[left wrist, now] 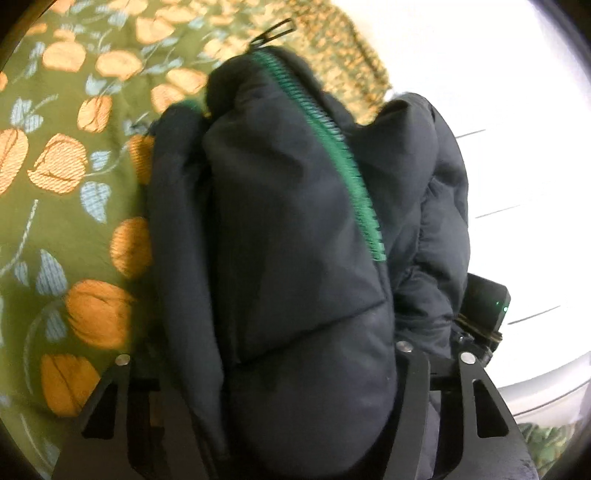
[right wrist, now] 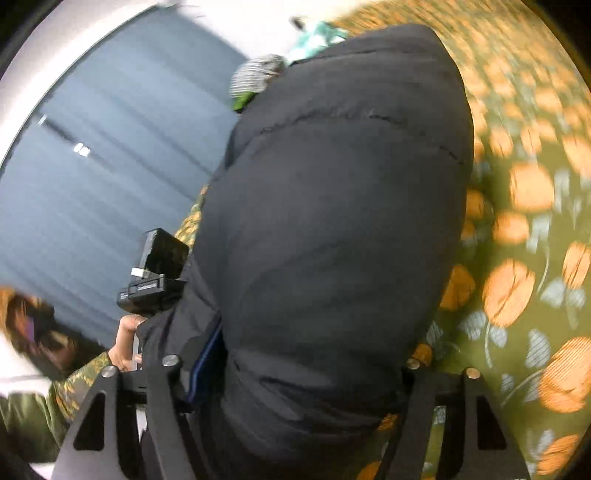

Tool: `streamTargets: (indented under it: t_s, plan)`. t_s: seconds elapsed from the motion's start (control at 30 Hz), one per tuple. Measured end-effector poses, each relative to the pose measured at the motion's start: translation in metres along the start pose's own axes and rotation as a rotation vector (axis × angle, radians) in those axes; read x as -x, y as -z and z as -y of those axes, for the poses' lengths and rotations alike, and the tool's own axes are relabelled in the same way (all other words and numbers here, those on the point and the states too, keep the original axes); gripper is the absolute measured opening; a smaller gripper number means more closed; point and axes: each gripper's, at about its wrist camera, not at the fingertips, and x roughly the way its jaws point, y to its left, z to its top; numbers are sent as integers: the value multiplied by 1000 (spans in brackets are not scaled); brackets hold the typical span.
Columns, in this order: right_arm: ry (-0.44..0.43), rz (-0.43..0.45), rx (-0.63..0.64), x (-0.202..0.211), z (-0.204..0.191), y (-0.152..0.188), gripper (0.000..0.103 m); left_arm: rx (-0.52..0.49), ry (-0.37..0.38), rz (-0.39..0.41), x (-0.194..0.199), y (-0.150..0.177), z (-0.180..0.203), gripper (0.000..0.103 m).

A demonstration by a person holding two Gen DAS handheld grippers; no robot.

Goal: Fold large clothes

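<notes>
Left wrist view looks along a dark navy puffer jacket [left wrist: 295, 258] that fills the middle of the picture, bunched between the two black fingers of the left gripper [left wrist: 266, 363]. Padded fabric bulges up from between the fingers, so this gripper is pinching the jacket. A green zipper [left wrist: 343, 155] runs along the jacket's upper fold, ending at a thin dark pull tab [left wrist: 275, 31] at the far end. Behind and to the left of the jacket lies an olive bedspread [left wrist: 66, 206] printed with orange flowers and pale blue leaves. To the right of the jacket a black camera block [left wrist: 484, 306] with a small green light shows, and beyond it a bright white surface.

Right wrist view shows the same jacket [right wrist: 332, 240] as a rounded quilted mass rising from between the fingers of the right gripper [right wrist: 291, 363], which is likewise clamped on the fabric. The bedspread [right wrist: 517, 258] spreads to the right of the jacket. To the left of the jacket are a black camera block [right wrist: 159, 269], a bare hand [right wrist: 125, 343] just beside the fabric, and blue-grey curtains [right wrist: 110, 166]. The whole view is motion-blurred.
</notes>
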Motion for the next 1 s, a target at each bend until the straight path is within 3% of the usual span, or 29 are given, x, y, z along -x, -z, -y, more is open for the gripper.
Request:
streamTargets:
  t_s: [0.23, 0.4, 0.57, 0.7, 0.77, 0.83, 0.9, 1.0]
  plan:
    - [-38, 86, 77, 38, -7, -54, 66, -87, 22, 68, 5, -26, 60, 56]
    - [-14, 99, 93, 56, 25, -101, 66, -120, -1, 74, -28, -71, 89, 56]
    - [8, 75, 35, 64, 82, -135, 66, -108, -21, 57, -76, -96, 86, 58]
    - [64, -11, -179, 44, 149, -129, 80, -4, -72, 15, -118, -89, 54, 70]
    - [81, -23, -309, 40, 181, -115, 96, 66, -14, 27, -125, -79, 38, 87]
    - [47, 29, -384, 50, 198, -103, 101, 61, 13, 39, -120, -68, 39, 88]
    - [32, 54, -405, 59, 202, -100, 101, 17, -15, 37, -112, -61, 46, 88]
    - [78, 67, -384, 70, 197, -100, 102, -28, -72, 45, -84, -63, 48, 87]
